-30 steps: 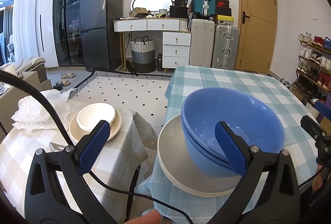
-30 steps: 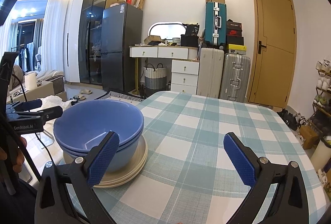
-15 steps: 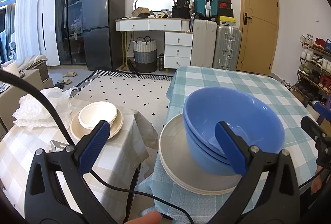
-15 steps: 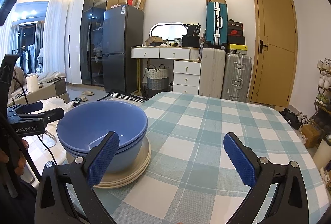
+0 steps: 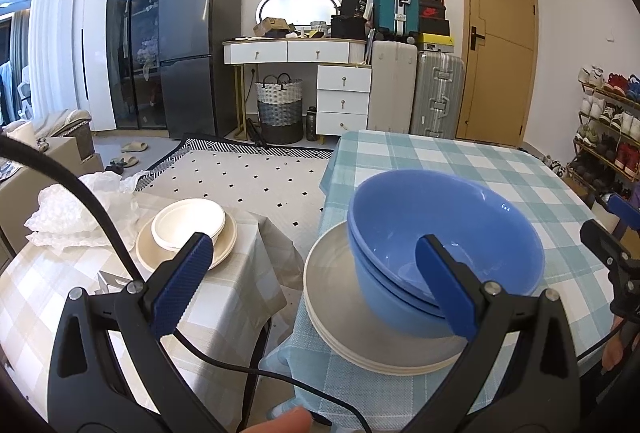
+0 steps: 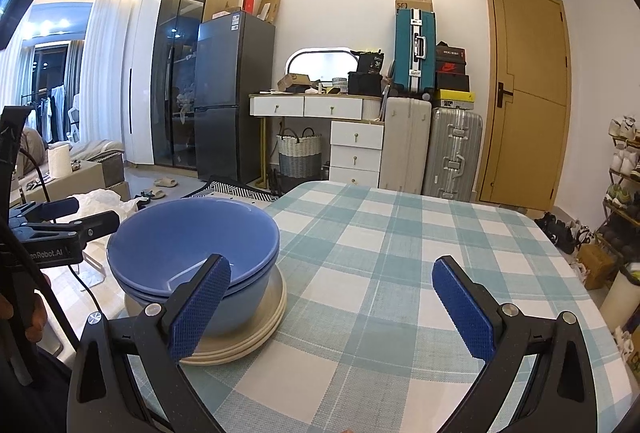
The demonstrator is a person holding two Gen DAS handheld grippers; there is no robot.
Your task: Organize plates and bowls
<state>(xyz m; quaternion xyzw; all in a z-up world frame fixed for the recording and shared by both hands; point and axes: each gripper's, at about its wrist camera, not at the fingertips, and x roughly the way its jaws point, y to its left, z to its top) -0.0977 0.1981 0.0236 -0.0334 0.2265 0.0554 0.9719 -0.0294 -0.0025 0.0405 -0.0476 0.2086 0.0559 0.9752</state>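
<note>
the left claw (image 5: 316, 281) is spread wide and pinches nothing; its right pad sits in front of the blue bowls (image 5: 440, 245), its left pad in front of the cream plate (image 5: 224, 253) on the smaller desk (image 5: 48, 293). the right claw (image 6: 344, 307) is likewise spread wide and empty, hanging over the checked cloth with its left pad in front of the blue bowls (image 6: 192, 253).

two blue bowls are nested one inside the other, mouths up, upright, standing on a stack of cream plates (image 5: 344, 297) that lies flat at the near left corner of the desk with the teal checked cloth (image 5: 500, 169). in the right wrist view the same plate stack (image 6: 264, 325) shows a few rims, the bowls resting toward its left side. being round, bowls and plates have no long axis to speak of.

on the smaller desk to the left, covered in a beige checked cloth, a white bowl (image 5: 188, 223) sits upright on a cream plate, with crumpled bubble wrap (image 5: 64, 217) just beyond it on the left. a black cable (image 5: 120, 245) runs across the near side of that desk.

at the far wall stand a dark fridge (image 6: 232, 97), a white dresser (image 6: 352, 141), a teal suitcase (image 6: 414, 49) and a wooden door (image 6: 528, 97).
</note>
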